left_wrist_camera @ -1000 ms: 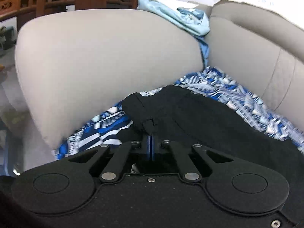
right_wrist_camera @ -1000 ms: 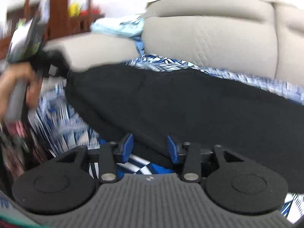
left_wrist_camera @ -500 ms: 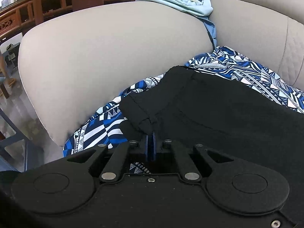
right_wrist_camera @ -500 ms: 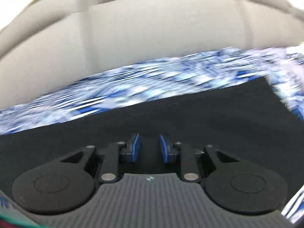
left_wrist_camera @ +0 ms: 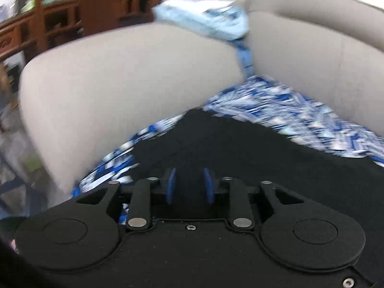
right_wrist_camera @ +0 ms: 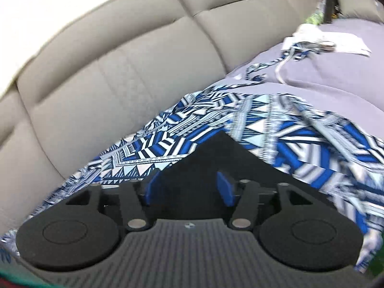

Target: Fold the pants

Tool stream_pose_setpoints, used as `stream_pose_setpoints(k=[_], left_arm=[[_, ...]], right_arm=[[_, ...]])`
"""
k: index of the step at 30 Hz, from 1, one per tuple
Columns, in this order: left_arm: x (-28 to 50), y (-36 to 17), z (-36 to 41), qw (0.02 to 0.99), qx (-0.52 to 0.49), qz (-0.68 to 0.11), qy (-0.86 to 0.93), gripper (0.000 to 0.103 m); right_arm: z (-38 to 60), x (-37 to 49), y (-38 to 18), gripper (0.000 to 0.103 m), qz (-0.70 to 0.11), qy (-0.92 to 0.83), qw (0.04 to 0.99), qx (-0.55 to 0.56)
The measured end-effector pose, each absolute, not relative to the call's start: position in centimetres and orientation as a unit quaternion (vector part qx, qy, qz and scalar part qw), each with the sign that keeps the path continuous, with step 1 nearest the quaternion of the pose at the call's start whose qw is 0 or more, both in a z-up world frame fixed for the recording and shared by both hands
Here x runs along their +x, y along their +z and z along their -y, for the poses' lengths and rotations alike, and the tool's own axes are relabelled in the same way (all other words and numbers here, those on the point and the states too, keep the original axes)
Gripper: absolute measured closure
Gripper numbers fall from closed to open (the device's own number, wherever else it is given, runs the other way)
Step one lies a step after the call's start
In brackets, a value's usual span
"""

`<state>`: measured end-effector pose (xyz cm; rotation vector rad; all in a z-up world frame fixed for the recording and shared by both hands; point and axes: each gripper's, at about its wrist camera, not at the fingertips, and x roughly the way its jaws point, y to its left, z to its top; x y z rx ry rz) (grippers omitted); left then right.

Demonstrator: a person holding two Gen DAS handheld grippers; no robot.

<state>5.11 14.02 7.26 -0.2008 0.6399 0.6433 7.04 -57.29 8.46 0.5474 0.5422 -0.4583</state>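
Note:
The black pants [left_wrist_camera: 252,153] lie flat on a blue and white patterned cloth [left_wrist_camera: 300,115] on the sofa seat. In the left wrist view my left gripper [left_wrist_camera: 188,187] is open just above the pants' near left corner, with black fabric showing between its blue pads. In the right wrist view my right gripper [right_wrist_camera: 188,188] is open over a pointed corner of the pants [right_wrist_camera: 216,153], which lies between and ahead of the pads. Neither gripper holds the fabric.
A beige sofa armrest [left_wrist_camera: 120,84] rises left of the pants, with light blue clothing [left_wrist_camera: 204,24] on top. The sofa backrest [right_wrist_camera: 108,76] runs behind. A grey cushion [right_wrist_camera: 336,72] with cords and papers [right_wrist_camera: 312,43] sits at right. Wooden shelves [left_wrist_camera: 60,24] stand beyond.
My left gripper has opened and let go of the pants' corner it was pinching. My right gripper has opened wider and swung right to the pants' far corner.

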Motion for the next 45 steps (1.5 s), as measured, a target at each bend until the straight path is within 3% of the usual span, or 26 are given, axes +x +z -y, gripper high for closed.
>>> stream_pose_setpoints(k=[5,14,20,32,36,45], left_arm=[[6.9,9.0,-8.2,0.930,-0.062,-0.309,0.188,0.055],[9.4,7.2,3.9,0.930,-0.012,-0.367,-0.012,0.037],[10.0,5.3,8.8,0.920,0.014,-0.387,-0.057,0.036],[10.6,4.3,8.9,0.918,0.021,-0.392,-0.053,0.024],[10.9,4.3,7.3,0.919,0.008,-0.394,-0.033,0.024],[11.9,4.4,3.9,0.917,-0.032,-0.398,0.013,0.023]], right_arm=[[58.8,1.7,7.5,0.026,-0.268,-0.268,0.876,0.299],[59.6,-1.1,5.3,0.025,-0.288,-0.277,0.848,0.348],[60.2,2.0,4.1,0.021,-0.315,-0.258,0.856,0.317],[58.0,6.4,3.4,0.019,-0.310,-0.224,0.900,0.208],[58.0,6.7,3.3,0.022,-0.302,-0.211,0.908,0.201],[58.0,7.4,3.3,0.043,-0.296,-0.227,0.910,0.183]])
